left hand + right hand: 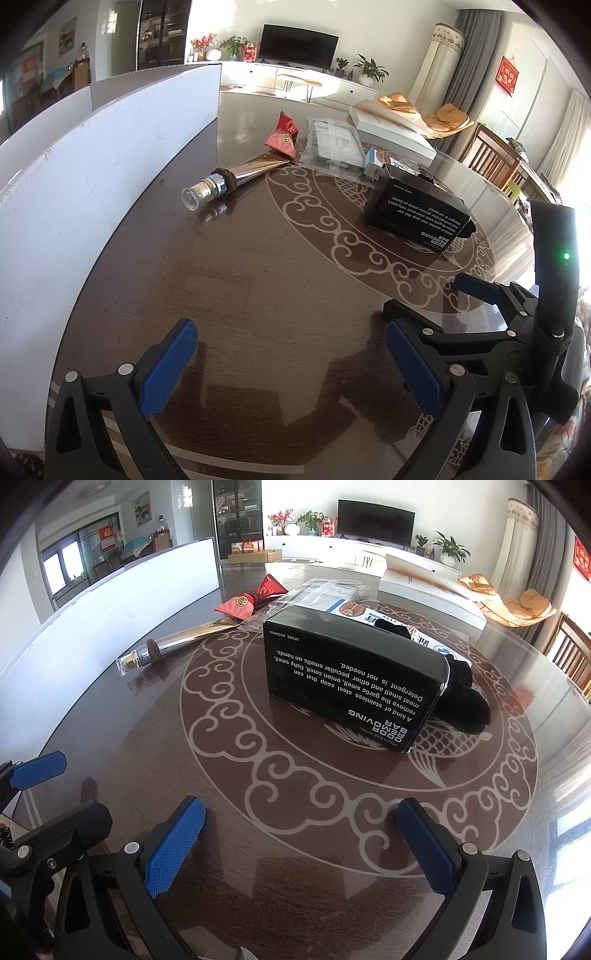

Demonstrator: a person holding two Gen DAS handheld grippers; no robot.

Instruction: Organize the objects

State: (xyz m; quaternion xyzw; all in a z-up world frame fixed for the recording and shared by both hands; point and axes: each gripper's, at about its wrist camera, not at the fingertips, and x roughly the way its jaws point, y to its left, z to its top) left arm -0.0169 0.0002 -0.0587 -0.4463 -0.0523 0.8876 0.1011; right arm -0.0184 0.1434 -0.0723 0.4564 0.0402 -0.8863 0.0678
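A black box [354, 679] printed "ODOR REMOVING BAR" lies on the round patterned table [258, 849], a black cloth pouch [463, 698] against its right end. Left of it lie a silver cosmetic tube [236, 179] with a clear cap, a red foil packet [282, 136] and a clear plastic packet [332, 144]. A small blue-and-white box [375, 162] sits behind the black box [415, 210]. My left gripper [291, 369] is open over bare table. My right gripper [301, 842] is open, short of the black box; it also shows in the left wrist view [424, 302].
A white board [74, 192] stands upright along the table's left side. A long white flat box [432, 590] lies at the far right of the table. Wooden chairs [495, 158] stand beyond the right edge. A TV, plants and a cabinet are far behind.
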